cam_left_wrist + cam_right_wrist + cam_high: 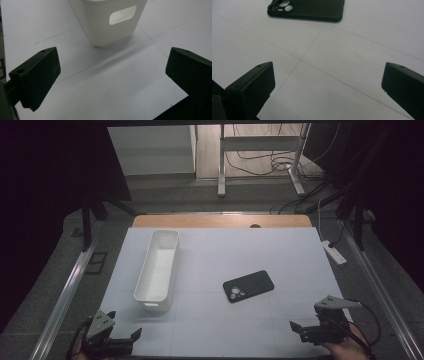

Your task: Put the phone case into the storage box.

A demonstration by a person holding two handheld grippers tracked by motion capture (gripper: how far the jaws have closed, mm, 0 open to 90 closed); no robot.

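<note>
Phone case (248, 286): black, lying flat on the white sheet (280, 255), right of centre and well apart from both grippers. Its long axis runs diagonally, from near-left to far-right in the high view. The end with the camera cut-outs points toward the near-left; the plain end points toward the far-right. In the right gripper view the phone case (312, 10) lies ahead of the jaws, cut-outs at the left.

Surface: the white sheet carries faint grid lines and covers a wooden table (220, 221), whose bare far edge shows beyond it. Dark floor, metal rails, a white stand (260, 150) and loose cables lie beyond the table; the room is dim.

White bin (157, 270): long, narrow, open-topped, left of centre. Its long axis runs roughly near to far. In the left gripper view its end wall (112, 22) shows an oblong handle cut-out.

Left gripper (125, 332): at the near-left corner, jaws spread wide, holding nothing.

Right gripper (300, 327): at the near-right corner, jaws spread wide, holding nothing.

No readable brand, label or writing can be made out.
</note>
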